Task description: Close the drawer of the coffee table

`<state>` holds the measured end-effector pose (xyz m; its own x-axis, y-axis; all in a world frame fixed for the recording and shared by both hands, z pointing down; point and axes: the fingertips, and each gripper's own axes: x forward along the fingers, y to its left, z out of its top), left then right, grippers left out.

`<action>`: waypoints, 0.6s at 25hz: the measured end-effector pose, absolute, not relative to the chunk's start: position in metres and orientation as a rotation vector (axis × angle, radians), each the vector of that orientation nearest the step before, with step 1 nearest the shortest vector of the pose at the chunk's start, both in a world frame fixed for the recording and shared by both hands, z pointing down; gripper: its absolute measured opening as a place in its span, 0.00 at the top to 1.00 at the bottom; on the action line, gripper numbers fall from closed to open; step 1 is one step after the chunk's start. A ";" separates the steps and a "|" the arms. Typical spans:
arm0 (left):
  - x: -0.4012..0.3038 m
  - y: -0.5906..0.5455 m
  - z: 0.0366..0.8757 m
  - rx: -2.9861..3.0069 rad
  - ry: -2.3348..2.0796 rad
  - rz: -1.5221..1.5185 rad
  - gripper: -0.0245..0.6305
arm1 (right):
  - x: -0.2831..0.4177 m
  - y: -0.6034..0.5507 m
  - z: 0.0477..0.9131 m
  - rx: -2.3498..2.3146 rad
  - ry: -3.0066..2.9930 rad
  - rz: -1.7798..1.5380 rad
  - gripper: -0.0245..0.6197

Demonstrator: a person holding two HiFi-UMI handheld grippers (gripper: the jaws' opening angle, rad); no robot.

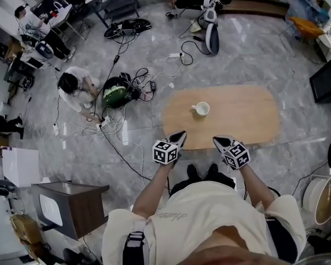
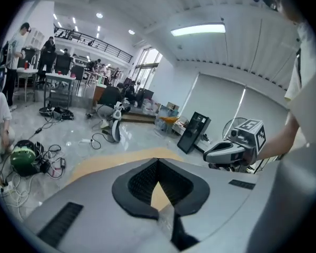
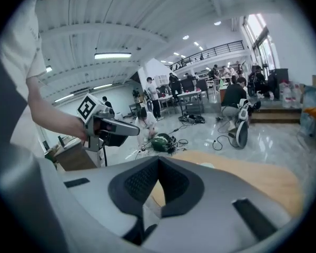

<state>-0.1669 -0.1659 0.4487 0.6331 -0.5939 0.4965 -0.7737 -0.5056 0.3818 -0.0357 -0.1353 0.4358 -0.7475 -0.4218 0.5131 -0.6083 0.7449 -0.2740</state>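
1. Left claw (image 1: 181,134) and right claw (image 1: 217,141) are both pressed together, tips meeting, with nothing between the jaws. Both hover at the near edge of the counter (image 1: 248,115), near each other but not touching.
2. The drawer is not visible in any view. The oval wooden top hides whatever sits under the near edge. My guess is the drawer is down there below the claws. I can't tell how far out it is.
3. Handling, as a guess: a rigid wooden box on runners, fairly light, not fragile. It needs a push, not a grip, so shut claws should work as they are.
4. Contact: push on the flat drawer front at mid-width. Or put one claw either side of centre and push evenly. Pushing at one corner will likely twist and jam it.
5. Risk: the floor (image 1: 276,54) looks glossy, so a hard shove could slide the whole counter. That could rock the cup (image 1: 201,109), which stands left of centre on the top. Push slow and steady.
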 end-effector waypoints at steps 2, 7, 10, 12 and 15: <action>-0.165 -0.167 0.424 2.327 -1.082 0.399 0.96 | -0.037 -0.138 0.415 0.814 -2.562 0.580 0.97; -0.160 -0.159 0.371 2.460 -1.083 0.355 0.96 | -0.047 -0.133 0.368 0.827 -2.654 0.484 0.97; -0.162 -0.158 0.342 2.512 -1.100 0.333 0.96 | -0.055 -0.132 0.342 0.830 -2.700 0.408 0.97; -0.162 -0.157 0.325 2.537 -1.117 0.320 0.96 | -0.054 -0.131 0.324 0.861 -2.731 0.394 0.97; -0.159 -0.158 0.304 2.562 -1.132 0.284 0.96 | -0.046 -0.133 0.302 0.932 -2.766 0.399 0.97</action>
<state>-0.1585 -0.1577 0.3038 0.6656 -0.6800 0.3075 -0.7446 -0.6327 0.2126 -0.0458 -0.1325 0.3018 -0.7826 -0.5621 0.2675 -0.6148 0.7654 -0.1903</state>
